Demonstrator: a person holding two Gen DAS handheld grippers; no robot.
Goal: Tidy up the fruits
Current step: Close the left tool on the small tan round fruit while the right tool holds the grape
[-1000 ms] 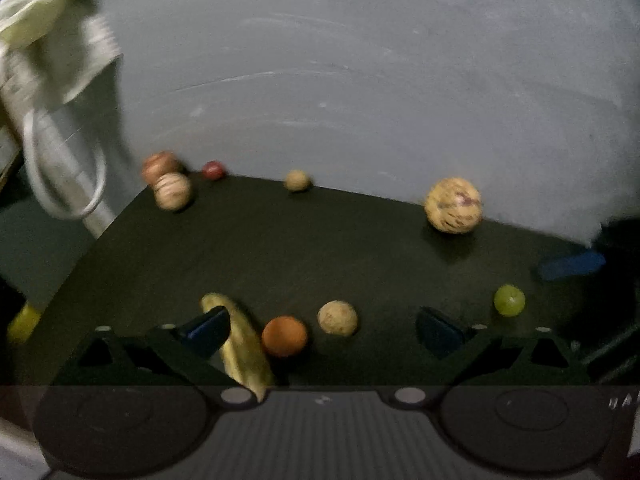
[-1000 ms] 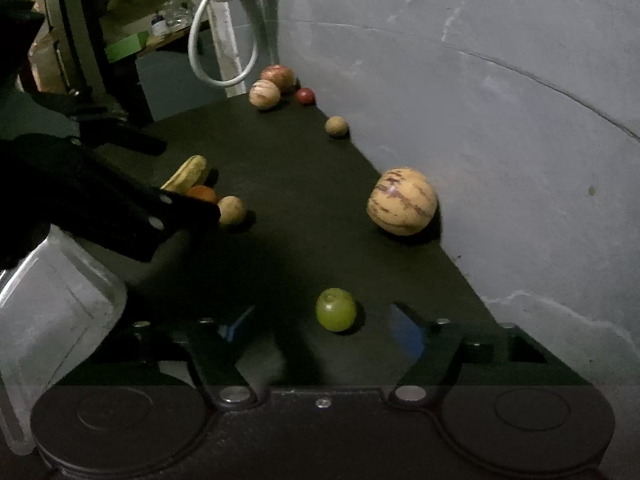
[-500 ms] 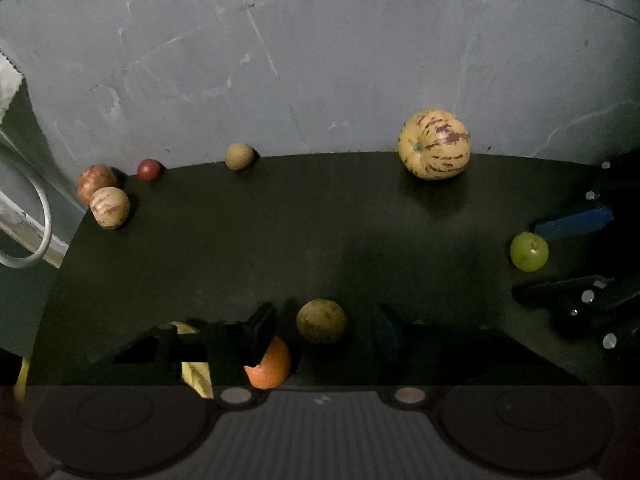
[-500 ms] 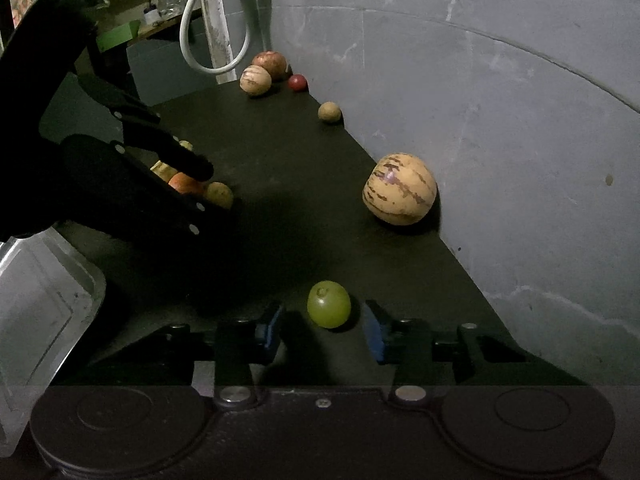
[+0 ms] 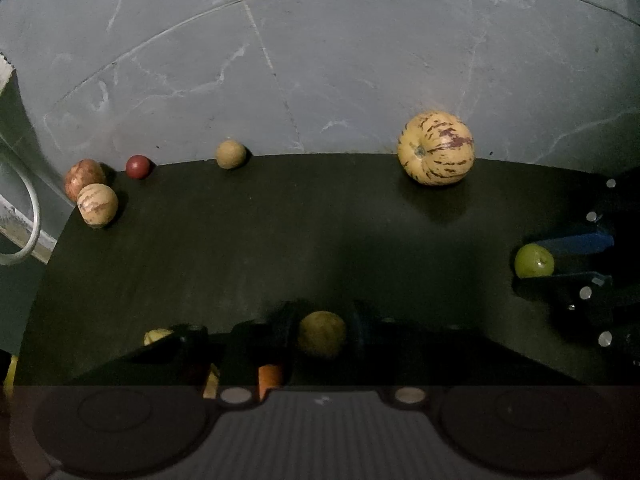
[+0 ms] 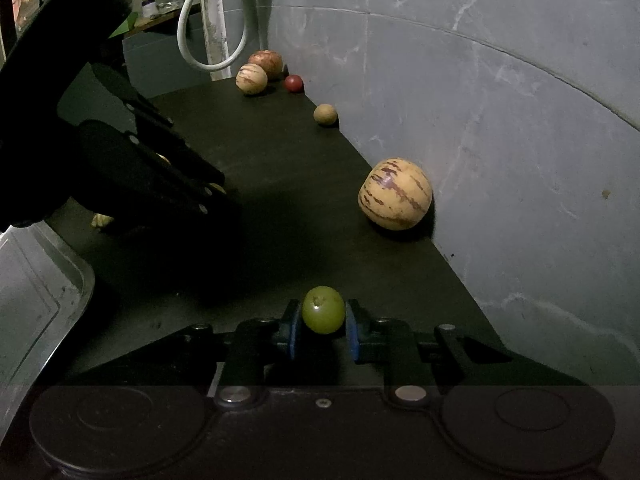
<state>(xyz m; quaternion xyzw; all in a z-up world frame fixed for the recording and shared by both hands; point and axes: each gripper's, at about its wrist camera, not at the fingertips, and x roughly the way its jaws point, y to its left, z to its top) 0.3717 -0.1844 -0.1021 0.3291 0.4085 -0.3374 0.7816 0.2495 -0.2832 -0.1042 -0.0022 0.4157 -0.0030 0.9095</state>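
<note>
On the matte black table (image 5: 280, 240) by the rough grey wall (image 5: 320, 60), the left tongs (image 5: 322, 334) pinch a dull round brownish fruit (image 5: 322, 334) low over the near edge, while the right tongs (image 6: 323, 322) clamp a smooth green fruit (image 6: 323, 315), level.

Two grippers are in view: the left gripper (image 5: 322, 330) and the right gripper (image 6: 322, 330).

Round fruits, counted one by one:
- one green fruit (image 6: 323, 315) between the right gripper's fingers
- one tan fruit (image 5: 321, 334) between the left gripper's fingers
- far ahead of the left gripper, one big striped fruit (image 5: 436, 147), one small striped fruit (image 5: 97, 204), one reddish apple (image 5: 84, 177), one small red fruit (image 5: 138, 166) and one small brown fruit (image 5: 231, 154)

Under the left gripper, one orange fruit (image 5: 270, 376) and one yellow banana (image 5: 157, 336), both mostly hidden.
</note>
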